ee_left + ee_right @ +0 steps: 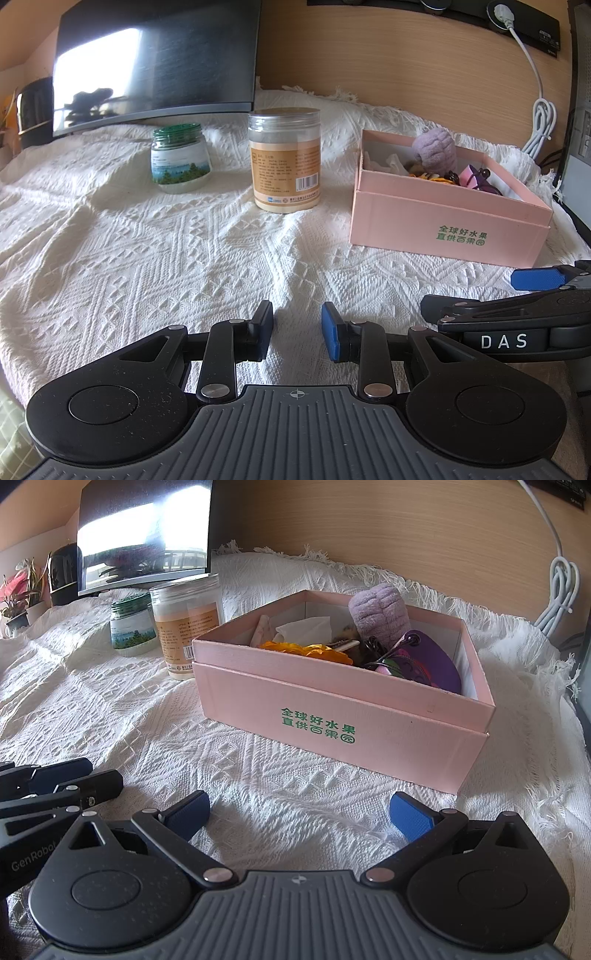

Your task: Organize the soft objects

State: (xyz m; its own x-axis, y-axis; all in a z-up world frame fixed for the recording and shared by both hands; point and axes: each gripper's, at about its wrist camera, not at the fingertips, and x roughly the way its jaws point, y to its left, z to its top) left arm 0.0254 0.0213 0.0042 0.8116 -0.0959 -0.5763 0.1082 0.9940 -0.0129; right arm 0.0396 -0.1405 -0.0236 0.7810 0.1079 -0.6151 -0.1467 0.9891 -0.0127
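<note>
Right gripper (299, 814) spread wide and empty over the white cloth (258, 782), directly facing the pink box (343, 716) just ahead; left gripper (297, 328) narrowly parted, empty, box ahead and to its right, so right hand nearer. Soft items already in box: purple plush (380, 613) upright at rear. Right view alone shows orange item (306, 651) and tissue (306, 627); two jars (284, 158) fully visible only in left view.

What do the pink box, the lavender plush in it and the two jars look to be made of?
Pink box: matte paperboard, judging by its thin straight walls and printed green text. Lavender plush: fuzzy ribbed fabric, likely soft. Tall jar: clear, probably plastic, with a paper label. Green-lidded jar: frosted body, glass or plastic; I cannot tell which.
</note>
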